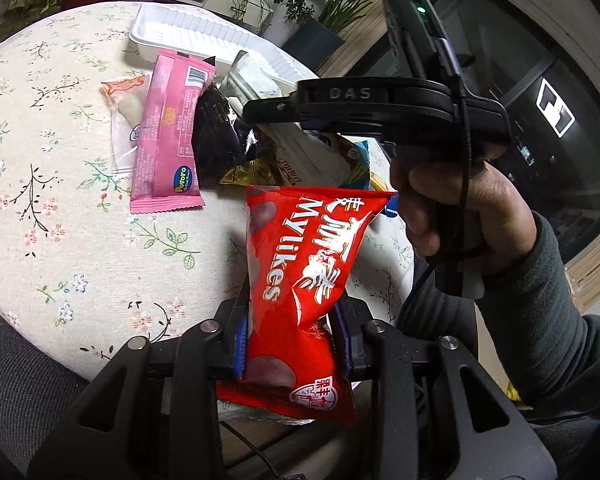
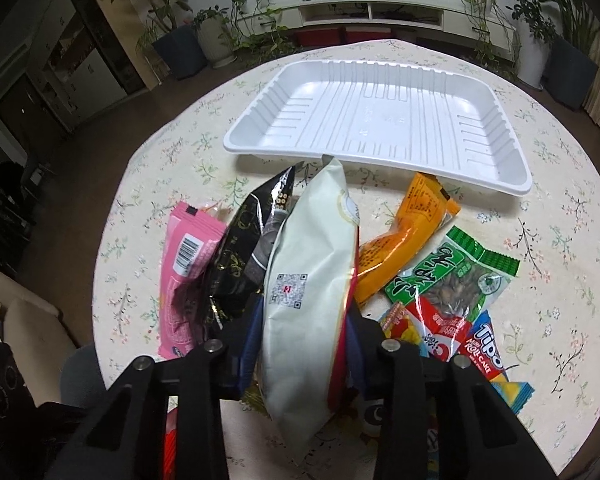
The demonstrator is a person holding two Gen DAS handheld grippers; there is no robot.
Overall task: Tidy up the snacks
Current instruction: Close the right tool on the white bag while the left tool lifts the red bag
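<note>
Clamped between the jaws of the left gripper (image 1: 292, 344): red Mylikes bag (image 1: 300, 264), pinched near its lower third, top end slanting out over the surface (image 1: 60, 208). Clamped likewise in the right gripper (image 2: 300, 344): pale cream packet (image 2: 312, 264), held on edge, tip reaching toward the white tray (image 2: 380, 120).

Best handled by lifting both packets straight up before travelling. Cream packet leans against the black packet (image 2: 244, 248) and the orange packet (image 2: 404, 240), so a sideways drag would likely pull the pile along. Grip on the red bag sits low, so the free end may flop; worth keeping it level.

Beyond the jaws, loose snacks crowded together: pink bar (image 2: 184, 264), green seaweed pack (image 2: 452, 276), Tipo roll cake (image 2: 484, 348) near the right edge of the heap. Tray just past the pile, empty, raised rim to clear on the way in. Plenty of bare cloth around the tray and on the left; round surface edge close behind the tray, plants (image 2: 216, 32) and floor beyond. Right hand (image 1: 468, 216) close beside the red bag, so little room between the two grippers.
</note>
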